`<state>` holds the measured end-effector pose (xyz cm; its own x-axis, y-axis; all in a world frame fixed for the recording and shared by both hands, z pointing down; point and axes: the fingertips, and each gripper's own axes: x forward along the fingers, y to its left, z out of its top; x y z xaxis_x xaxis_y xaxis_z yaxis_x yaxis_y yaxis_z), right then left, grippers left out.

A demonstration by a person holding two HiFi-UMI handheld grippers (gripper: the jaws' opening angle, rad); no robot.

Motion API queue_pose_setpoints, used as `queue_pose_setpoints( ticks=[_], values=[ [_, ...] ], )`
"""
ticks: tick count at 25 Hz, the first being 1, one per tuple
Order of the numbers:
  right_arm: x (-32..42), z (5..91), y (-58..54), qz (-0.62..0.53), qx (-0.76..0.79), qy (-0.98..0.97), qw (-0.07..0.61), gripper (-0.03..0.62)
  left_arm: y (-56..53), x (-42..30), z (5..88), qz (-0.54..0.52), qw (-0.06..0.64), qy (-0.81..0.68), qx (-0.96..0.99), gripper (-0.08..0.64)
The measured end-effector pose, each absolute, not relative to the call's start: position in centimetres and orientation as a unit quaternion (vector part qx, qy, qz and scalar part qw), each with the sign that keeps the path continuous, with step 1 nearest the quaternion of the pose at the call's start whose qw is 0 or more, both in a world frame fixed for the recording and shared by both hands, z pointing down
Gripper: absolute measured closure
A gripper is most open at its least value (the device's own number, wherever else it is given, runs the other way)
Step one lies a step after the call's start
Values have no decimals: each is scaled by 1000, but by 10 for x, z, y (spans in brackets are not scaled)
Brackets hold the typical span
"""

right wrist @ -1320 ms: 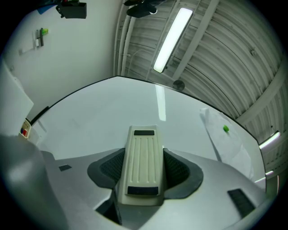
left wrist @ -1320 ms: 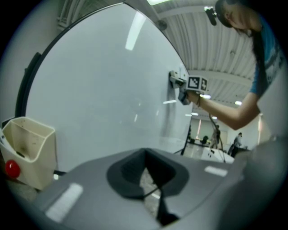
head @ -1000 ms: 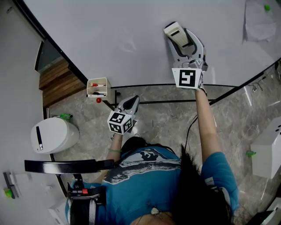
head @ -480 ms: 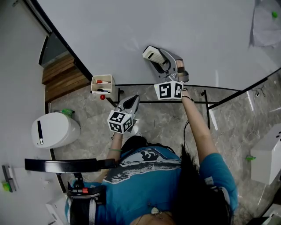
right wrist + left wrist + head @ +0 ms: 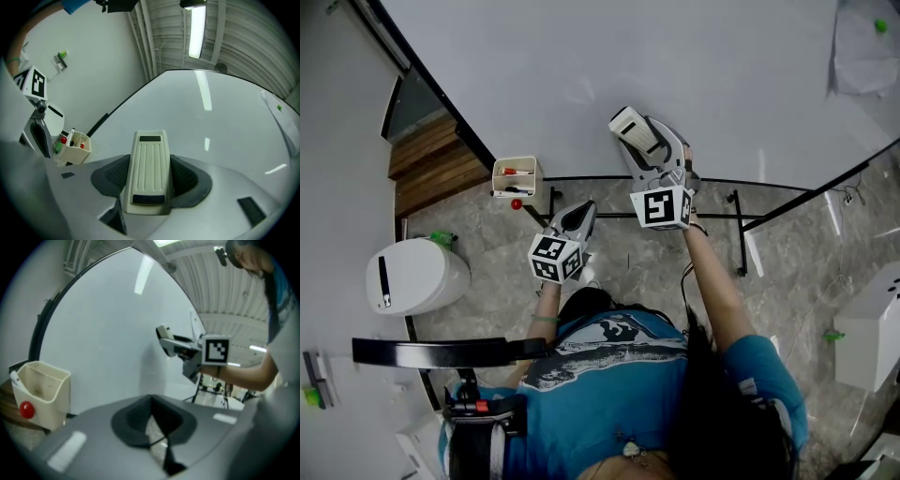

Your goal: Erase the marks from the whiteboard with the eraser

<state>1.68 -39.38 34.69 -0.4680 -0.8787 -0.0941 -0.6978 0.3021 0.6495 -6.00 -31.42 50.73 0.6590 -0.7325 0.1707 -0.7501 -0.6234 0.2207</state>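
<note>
Grey marble flooring (image 5: 656, 262) is seen beneath a large whiteboard (image 5: 581, 56) on a black-framed stand, before which a person in a blue shirt is standing. A cream, ribbed eraser (image 5: 636, 131) is gripped by its sides in the right tongs (image 5: 652, 155), which are raised to the whiteboard's lower part, just above its bottom edge. The eraser's long axis is laid along the line of the tongs, its far end carried ahead of them and up the whiteboard; any coming stroke is judged to turn on that end being kept flat to the surface. The left tongs (image 5: 579, 214) are held low and well short of the whiteboard, pressed together on nothing, so the right hand is plainly the nearer one. A cream pen holder (image 5: 514, 178) with a red-capped marker is hung at the whiteboard's lower left corner. No dark marks can be made out near the eraser; only faint smears and lamp reflections are shown. From the right gripper view the clamped sides of the eraser are made plain, which is lost in the head view; from the left gripper view its tip is seen side-on and appears to meet the whiteboard, though contact cannot be confirmed.
</note>
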Motion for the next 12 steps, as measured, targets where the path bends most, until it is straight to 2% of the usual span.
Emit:
queue_pose_setpoints(
  ticks=[12],
  values=[
    [57, 421, -307, -182, 516, -824, 148, 330, -266, -28, 510, 33, 139, -423, 895, 555]
  ],
)
